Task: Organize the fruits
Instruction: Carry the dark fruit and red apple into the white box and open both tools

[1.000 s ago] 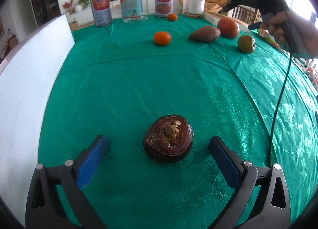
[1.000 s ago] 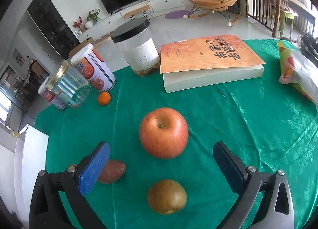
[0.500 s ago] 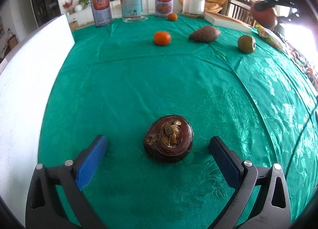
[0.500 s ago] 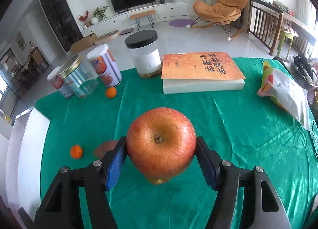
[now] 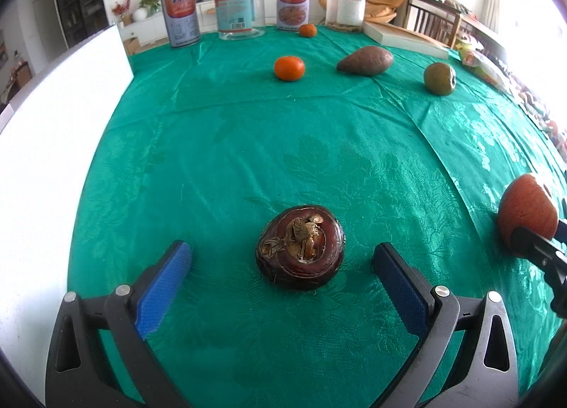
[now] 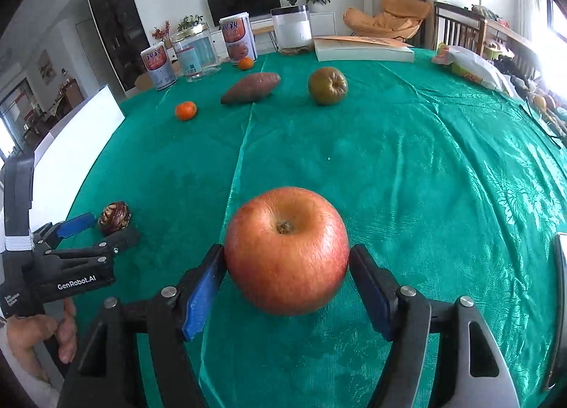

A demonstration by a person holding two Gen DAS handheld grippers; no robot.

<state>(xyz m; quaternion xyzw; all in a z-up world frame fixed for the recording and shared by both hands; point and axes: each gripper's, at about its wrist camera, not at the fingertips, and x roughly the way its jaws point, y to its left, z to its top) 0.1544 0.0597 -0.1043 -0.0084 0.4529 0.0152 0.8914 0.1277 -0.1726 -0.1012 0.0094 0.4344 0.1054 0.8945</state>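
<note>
The right gripper (image 6: 287, 280) has just been opening, its pads barely clear of the apple (image 6: 287, 248) resting on the green cloth (image 6: 425, 177); the left gripper (image 5: 283, 269) stands wide around the dark fruit (image 5: 300, 246)

Apple (image 6: 286, 251) on tablecloth (image 6: 407, 167), right of water chestnut (image 6: 114, 217)

Apple carried across and set down

Lifted from beside the book (image 6: 365, 48), red apple (image 6: 286, 250) now on cloth near mangosteen (image 6: 114, 217); right gripper (image 6: 286, 282) jaws just easing apart.
</note>
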